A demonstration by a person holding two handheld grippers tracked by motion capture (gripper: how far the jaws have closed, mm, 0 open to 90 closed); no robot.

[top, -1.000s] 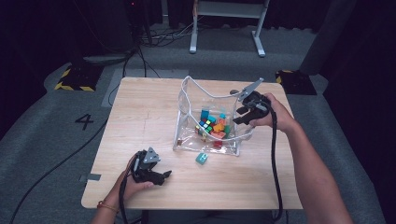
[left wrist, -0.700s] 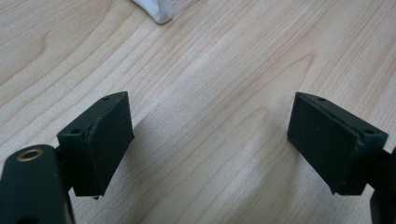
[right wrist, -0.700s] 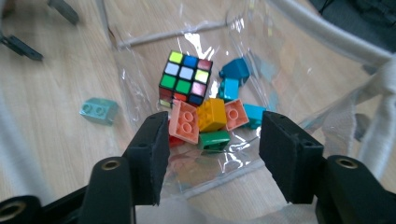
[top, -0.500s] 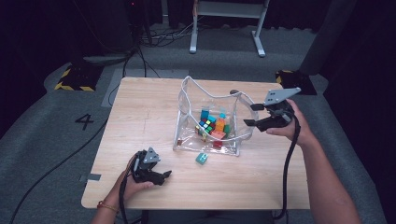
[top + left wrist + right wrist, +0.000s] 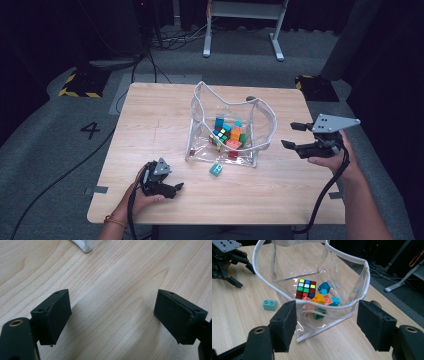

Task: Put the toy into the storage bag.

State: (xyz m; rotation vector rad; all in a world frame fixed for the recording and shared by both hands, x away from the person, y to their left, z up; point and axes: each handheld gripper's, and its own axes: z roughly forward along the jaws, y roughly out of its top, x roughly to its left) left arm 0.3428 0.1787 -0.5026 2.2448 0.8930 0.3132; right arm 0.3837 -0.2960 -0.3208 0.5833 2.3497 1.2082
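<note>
A clear plastic bag [image 5: 204, 125] stands open at the middle of the wooden table [image 5: 150, 120]. Inside lie several coloured bricks [image 5: 234, 134] and a colour-tiled cube [image 5: 305, 288]. A teal brick [image 5: 216, 169] lies on the table just in front of the bag. My right gripper [image 5: 290, 135] hovers open to the right of the bag, a short gap from its rim; in the right gripper view [image 5: 327, 322] the bag's rim [image 5: 365, 272] stands ahead of the jaws. My left gripper [image 5: 173, 190] rests open near the front left edge, over bare wood [image 5: 112, 315].
A corner of the bag [image 5: 85, 246] shows at the top of the left gripper view. Beyond the table lie grey floor, cables, a metal stand's legs [image 5: 240, 30] and a floor mark "4" [image 5: 91, 130]. Bare wood surrounds the bag on the left and far sides.
My right gripper has drawn away from the bag's right rim, moving right and toward the near side. The left gripper and the teal brick have stayed put.
</note>
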